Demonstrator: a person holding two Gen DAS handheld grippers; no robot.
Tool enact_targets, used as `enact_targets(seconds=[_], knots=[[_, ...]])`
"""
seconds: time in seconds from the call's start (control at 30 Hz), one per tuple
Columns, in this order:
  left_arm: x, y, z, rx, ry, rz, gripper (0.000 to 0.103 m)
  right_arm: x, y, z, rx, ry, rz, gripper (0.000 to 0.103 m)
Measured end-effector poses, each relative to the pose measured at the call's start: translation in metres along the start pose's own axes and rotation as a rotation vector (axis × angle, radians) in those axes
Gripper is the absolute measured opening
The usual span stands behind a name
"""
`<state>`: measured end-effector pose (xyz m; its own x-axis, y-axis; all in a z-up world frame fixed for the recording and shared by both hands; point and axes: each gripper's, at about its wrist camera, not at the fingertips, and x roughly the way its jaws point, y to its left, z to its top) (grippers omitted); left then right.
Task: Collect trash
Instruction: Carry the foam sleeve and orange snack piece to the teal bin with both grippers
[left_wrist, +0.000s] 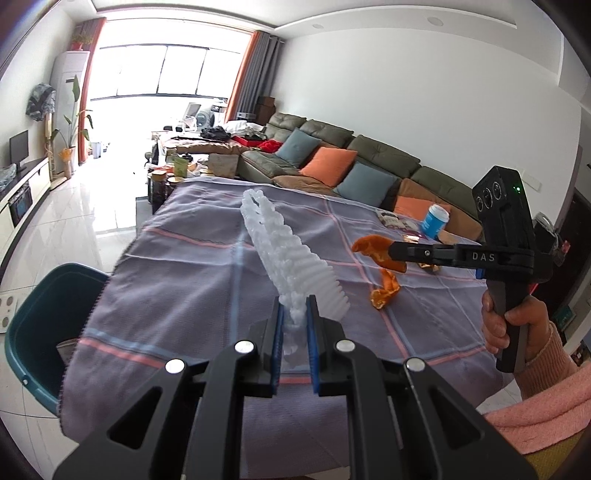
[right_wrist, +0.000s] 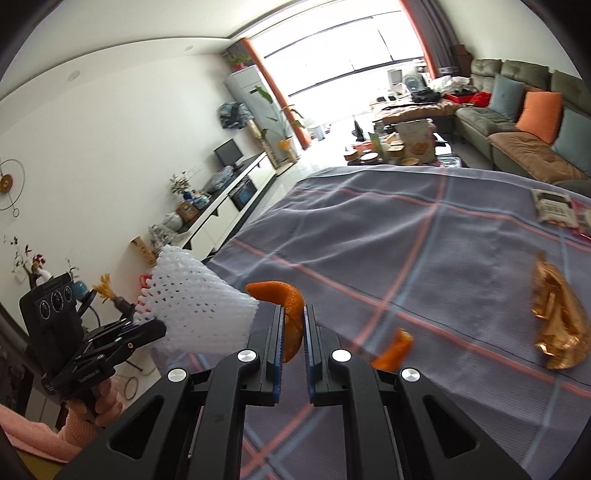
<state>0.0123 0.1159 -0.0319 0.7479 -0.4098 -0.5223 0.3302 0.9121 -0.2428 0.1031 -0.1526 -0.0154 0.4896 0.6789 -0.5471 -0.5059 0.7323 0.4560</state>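
Bin: a dark teal bin (left_wrist: 35, 325) stands on the floor at the left edge of the table, partly hidden by the hanging cloth; something pale lies inside it, but too little shows to tell what.
Table: covered by a grey-purple checked cloth (left_wrist: 207, 258) with pink and blue lines.
Left tongs: the left gripper (left_wrist: 295, 314) is pressed together on the near end of a white foam fruit net (left_wrist: 284, 254), which sticks up and forward above the cloth.
Left hand: the hand (right_wrist: 101, 402), in a pink sleeve, grips the handle low at the left of the right wrist view, tongs pointing right and slightly upward.
Right tongs: the right gripper (right_wrist: 293, 325) pinches a curled piece of orange peel (right_wrist: 286, 306) in the air, just beside the net's flared end.
Right hand: the right hand (left_wrist: 511, 325), pink-sleeved, wraps the black handle, tongs held level and pointing left across the table.
Loose peel: a second piece of peel (left_wrist: 386, 290) lies on the cloth below the held piece.
Wrapper: a crumpled gold wrapper (right_wrist: 561, 325) lies on the cloth to the right.
Far right: a blue can (left_wrist: 436, 220) and a printed packet (right_wrist: 556, 208) sit near the table's far edge, in front of the sofa (left_wrist: 369, 155).
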Motion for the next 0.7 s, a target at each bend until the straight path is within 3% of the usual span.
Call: enact_targets(seconds=[0.7], knots=[[-0.044,0.035,0.001,-0.07,-0.065,0.134,0.013,0.043,0.046,0.012,-0.064,0.051,0.105,0.01]])
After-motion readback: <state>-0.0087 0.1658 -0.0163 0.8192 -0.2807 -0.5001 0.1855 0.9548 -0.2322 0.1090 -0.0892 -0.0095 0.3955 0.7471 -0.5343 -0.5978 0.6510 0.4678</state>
